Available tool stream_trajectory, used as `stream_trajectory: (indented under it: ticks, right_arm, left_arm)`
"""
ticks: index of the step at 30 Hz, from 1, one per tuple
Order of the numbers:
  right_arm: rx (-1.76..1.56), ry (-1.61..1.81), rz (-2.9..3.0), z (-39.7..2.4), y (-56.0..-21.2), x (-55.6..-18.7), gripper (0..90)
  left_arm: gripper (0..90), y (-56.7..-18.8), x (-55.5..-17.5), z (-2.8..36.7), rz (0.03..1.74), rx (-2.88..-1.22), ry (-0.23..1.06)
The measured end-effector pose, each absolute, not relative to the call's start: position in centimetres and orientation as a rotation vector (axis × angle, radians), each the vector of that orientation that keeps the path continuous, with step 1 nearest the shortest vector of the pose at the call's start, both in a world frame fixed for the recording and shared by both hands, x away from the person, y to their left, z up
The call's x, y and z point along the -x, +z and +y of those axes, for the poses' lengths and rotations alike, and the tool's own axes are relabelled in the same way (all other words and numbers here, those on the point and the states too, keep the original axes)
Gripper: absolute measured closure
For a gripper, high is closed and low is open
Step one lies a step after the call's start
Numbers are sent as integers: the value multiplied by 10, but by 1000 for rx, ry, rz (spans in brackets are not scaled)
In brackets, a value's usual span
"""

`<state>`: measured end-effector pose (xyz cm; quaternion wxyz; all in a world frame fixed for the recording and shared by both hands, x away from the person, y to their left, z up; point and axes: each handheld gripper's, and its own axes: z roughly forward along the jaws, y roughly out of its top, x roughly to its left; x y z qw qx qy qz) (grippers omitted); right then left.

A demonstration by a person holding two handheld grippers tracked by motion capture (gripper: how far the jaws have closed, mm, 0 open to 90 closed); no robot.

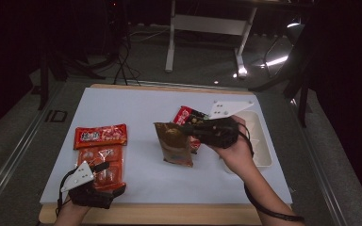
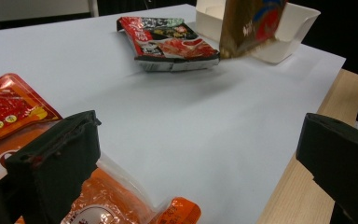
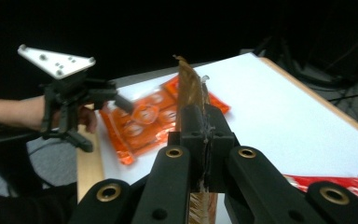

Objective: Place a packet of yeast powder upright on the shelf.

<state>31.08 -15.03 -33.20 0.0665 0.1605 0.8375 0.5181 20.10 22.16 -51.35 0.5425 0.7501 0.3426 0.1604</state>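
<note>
My right gripper (image 1: 186, 130) is shut on the top edge of a brown snack packet (image 1: 174, 146), which hangs above the white board. In the right gripper view the jaws (image 3: 205, 126) pinch the packet (image 3: 189, 88) edge-on. My left gripper (image 1: 109, 179) rests open at the board's near left corner over an orange packet (image 1: 104, 165). In the left gripper view its jaws (image 2: 196, 158) stand wide apart, the left one above the orange packet (image 2: 112, 200). Nothing is between them. The brown packet (image 2: 249, 25) hangs far off.
A red packet (image 1: 100, 135) lies beyond the orange one. A red-and-black packet (image 1: 187, 114) lies behind the brown one, next to a white tray (image 1: 260, 136) at the right edge. The white board (image 1: 136, 108) sits on a wooden table (image 1: 169, 214).
</note>
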Motion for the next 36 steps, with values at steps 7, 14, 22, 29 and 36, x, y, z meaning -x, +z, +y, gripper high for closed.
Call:
stream_trajectory:
  ticks: [7,14,22,29,36]
  right_arm:
    - [-538,1556,2500,-170,-324,-326,894]
    - [-604,1517,2446,-199,-307,-346,894]
    - [-699,1499,2380,-232,-292,-371,894]
    - [-763,1494,2319,-257,-286,-390,894]
    - [-804,1495,2268,-276,-288,-406,893]
  left_arm:
    - [1,-513,-201,222,815,-1775,378]
    - [1,-514,-202,222,823,-1770,383]
    - [1,-516,-203,223,838,-1776,377]
    - [1,-516,-202,225,852,-1771,383]
    - [1,-516,-198,229,870,-1765,389]
